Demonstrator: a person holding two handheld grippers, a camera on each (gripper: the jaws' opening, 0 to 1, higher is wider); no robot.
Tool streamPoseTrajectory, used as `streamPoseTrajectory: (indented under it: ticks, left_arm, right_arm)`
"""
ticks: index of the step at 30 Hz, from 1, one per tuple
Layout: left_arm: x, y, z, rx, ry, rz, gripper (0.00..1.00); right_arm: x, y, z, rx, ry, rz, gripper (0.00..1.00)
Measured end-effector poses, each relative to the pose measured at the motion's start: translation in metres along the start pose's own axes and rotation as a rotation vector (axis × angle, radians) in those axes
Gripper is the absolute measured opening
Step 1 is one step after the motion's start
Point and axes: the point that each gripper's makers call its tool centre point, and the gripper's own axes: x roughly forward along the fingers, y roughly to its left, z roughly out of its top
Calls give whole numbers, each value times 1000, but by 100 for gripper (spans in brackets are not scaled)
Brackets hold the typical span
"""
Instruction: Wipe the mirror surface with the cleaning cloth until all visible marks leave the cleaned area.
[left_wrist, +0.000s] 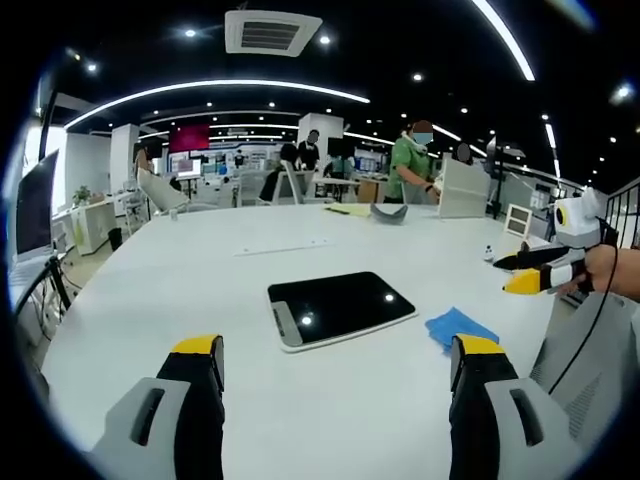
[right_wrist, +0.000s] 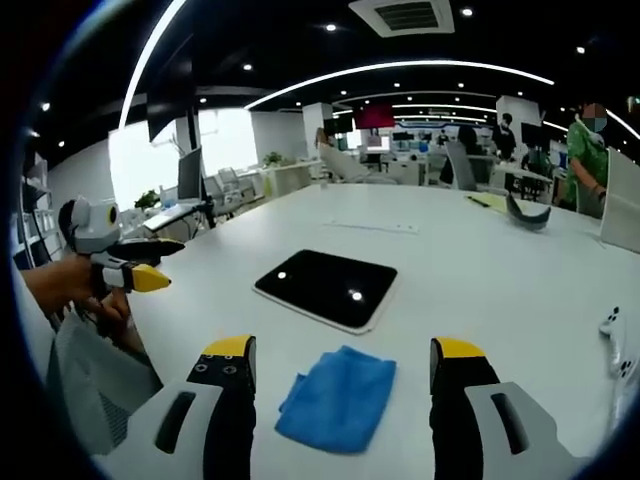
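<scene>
Jaws of the right gripper are standing wide apart, hovering just over the blue cleaning cloth on the white table; left gripper is likewise spread and empty. Mirror is lying flat just beyond the cloth, so the cloth pickup is looking like the step in hand: lowering and closing on it comes next.

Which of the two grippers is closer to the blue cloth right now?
The right gripper: the blue cloth lies on the white table just ahead of its open jaws. The left gripper faces the mirror instead.
</scene>
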Motion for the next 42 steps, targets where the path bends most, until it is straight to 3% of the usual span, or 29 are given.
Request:
streamPoseTrajectory:
  ticks: [24,42]
  left_arm:
    - [-3,1,-2,-4,-2,2,94]
    - [6,-10,-3,2,7,-30,94]
  right_arm:
    - [3,2,-7,-15,25,16,64]
    - [7,2,-16,-14,60,23,60]
